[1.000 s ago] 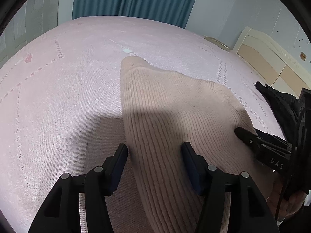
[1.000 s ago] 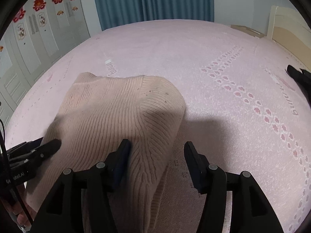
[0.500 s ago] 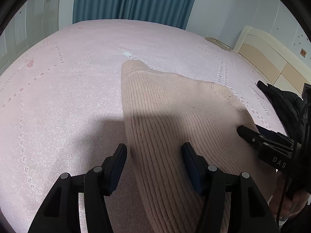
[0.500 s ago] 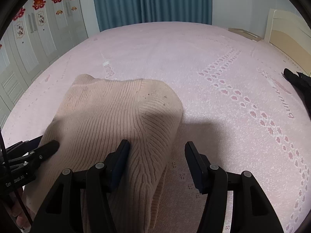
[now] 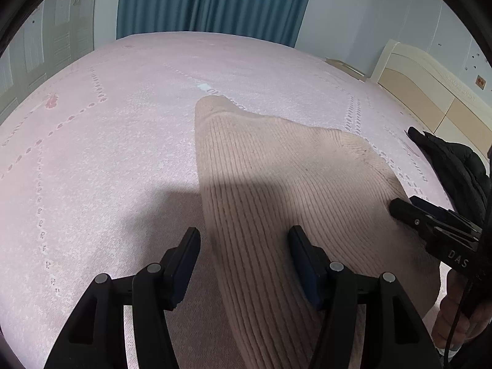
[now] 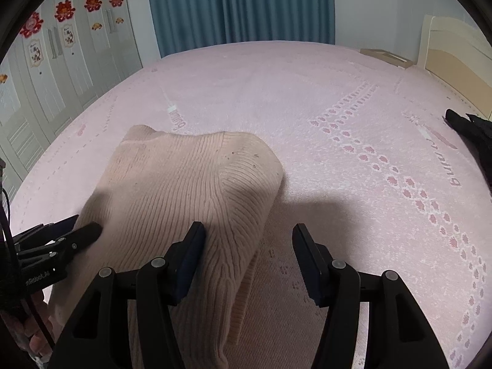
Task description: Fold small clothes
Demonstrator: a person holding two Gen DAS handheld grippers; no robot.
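Note:
A beige ribbed knit garment (image 5: 276, 184) lies folded on the pink bedspread (image 5: 107, 141); it also shows in the right wrist view (image 6: 184, 184). My left gripper (image 5: 243, 252) is open, its jaws astride the garment's near left edge. My right gripper (image 6: 249, 249) is open, its jaws astride the garment's near right edge. Each gripper shows in the other's view: the right one (image 5: 396, 209) at the garment's right side, the left one (image 6: 92, 230) at its left side. Neither holds cloth.
A black garment (image 5: 455, 166) lies on the bed to the right, also in the right wrist view (image 6: 470, 129). A cream headboard (image 5: 430, 92) stands at the right, blue curtains (image 5: 209, 0) at the back, white wardrobe doors (image 6: 46, 70) at the left.
Both grippers have pulled back and risen slightly from the garment. Their jaws stay open. The garment has not moved.

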